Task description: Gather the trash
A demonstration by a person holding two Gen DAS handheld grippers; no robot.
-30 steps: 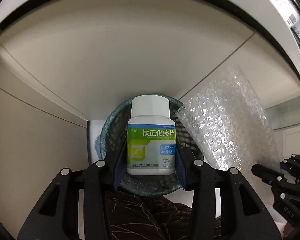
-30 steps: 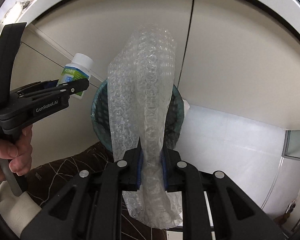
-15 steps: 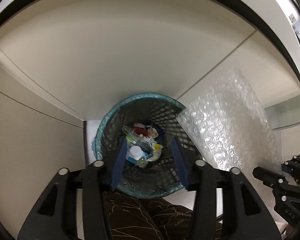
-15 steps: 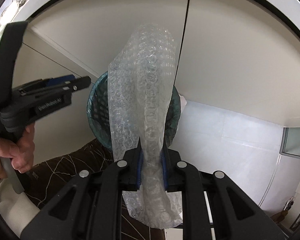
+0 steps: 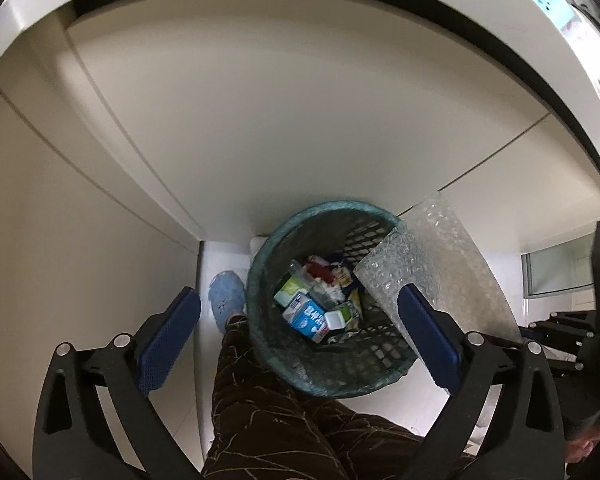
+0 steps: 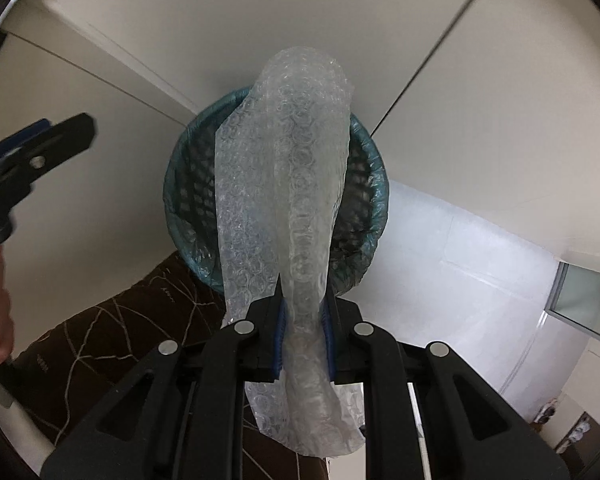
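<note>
Cream cabinet fronts (image 5: 260, 128) fill the upper part of both views, with pale floor (image 6: 460, 272) below them at the lower right. A round teal mesh wastebasket (image 5: 272, 352) stands on the floor at the foot of the cabinets, just right of centre in the left wrist view. Inside it lie cartons and wrappers, among them a blue and white carton (image 5: 309, 319) near the middle. The left hand-held gripper (image 5: 300, 344) hangs above the basket with its jaws opening, now spread wide, and nothing sits between its blue pads (image 5: 168, 344). A sheet of bubble wrap (image 6: 288, 216) runs up the centre of the right wrist view, covering much of the basket's mouth. The right hand-held gripper (image 6: 303, 334) is clamped on the lower part of that sheet, the pads pressing it from both sides. A leg in brown patterned trousers (image 5: 268, 424) shows along the bottom of the frame, and a light blue slipper (image 5: 226, 298) lies just left of the basket.
</note>
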